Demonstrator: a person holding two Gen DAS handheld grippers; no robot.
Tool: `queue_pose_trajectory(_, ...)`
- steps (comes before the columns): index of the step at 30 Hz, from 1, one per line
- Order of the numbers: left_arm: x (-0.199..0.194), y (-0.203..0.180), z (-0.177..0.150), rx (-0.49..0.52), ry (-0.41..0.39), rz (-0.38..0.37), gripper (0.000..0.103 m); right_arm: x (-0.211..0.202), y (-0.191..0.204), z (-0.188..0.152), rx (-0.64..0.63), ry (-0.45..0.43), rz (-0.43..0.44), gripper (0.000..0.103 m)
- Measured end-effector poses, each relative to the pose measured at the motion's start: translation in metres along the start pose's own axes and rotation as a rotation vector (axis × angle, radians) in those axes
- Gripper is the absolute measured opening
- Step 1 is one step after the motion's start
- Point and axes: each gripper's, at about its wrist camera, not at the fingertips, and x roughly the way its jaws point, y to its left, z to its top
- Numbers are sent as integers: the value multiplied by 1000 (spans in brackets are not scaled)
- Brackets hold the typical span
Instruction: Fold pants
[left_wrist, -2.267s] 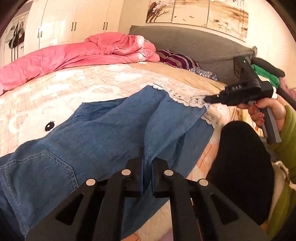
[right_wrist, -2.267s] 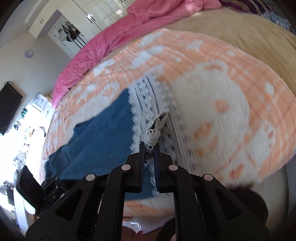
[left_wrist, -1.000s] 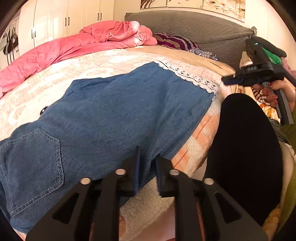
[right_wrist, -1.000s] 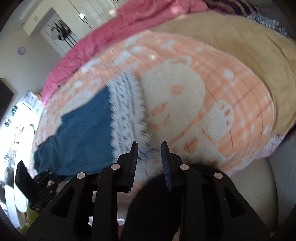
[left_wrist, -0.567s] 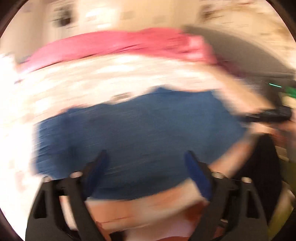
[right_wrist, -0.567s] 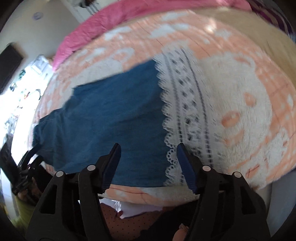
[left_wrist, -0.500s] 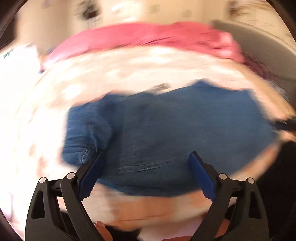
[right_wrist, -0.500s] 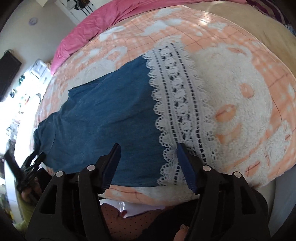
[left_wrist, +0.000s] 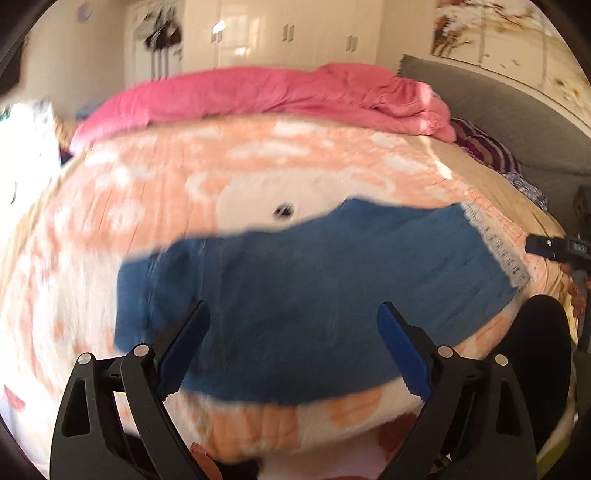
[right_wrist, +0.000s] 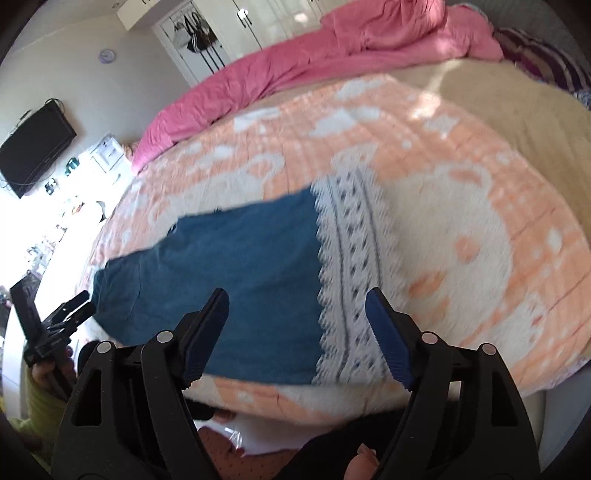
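On the bed, the pants (left_wrist: 314, 295) lie flat on the orange and white blanket (left_wrist: 258, 166), folded lengthwise into 1 long blue strip along the near edge, with the lace hem (right_wrist: 354, 266) at the right end. About 2 seconds ago I had both grippers pinched on the denim, the right one holding the lace hem up off the blanket; now neither one holds anything. My left gripper (left_wrist: 293, 332) stands with its fingers spread wide above the waist end of the pants, clear of the cloth, where 1 second ago they were nearly together at the edge of the denim. My right gripper (right_wrist: 297, 317) has its jaws opening, nothing between them, hovering above the hem end; 1 second ago they were a narrow gap. The view from both wrists has pulled back, so more of the blanket shows around the pants than before. The pink quilt (left_wrist: 277, 96) is bunched along the far side of the bed, unchanged. I see no containers in either view.
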Motion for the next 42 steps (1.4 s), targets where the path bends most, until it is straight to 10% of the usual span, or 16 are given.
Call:
queue_pose_trajectory(12,94,-55,95,120,102,-54,95,68,-48,114,82,39,-62,74)
queue_pose_trajectory(28,210,-30,103,-33,278,-328,93,110,-89,98,95,97,92,63)
queue_pose_trajectory(33,220,-37,95,-25,292,-398,76,128,-91,93,98,155,145,39)
queue_pose_trajectory(38,220,-49,92,12,288,-411,15,134,-87,91,81,164,153,29)
queue_pose_trajectory(42,205,-46,97,5,226,-414,9,126,-80,87,60,136,178,16)
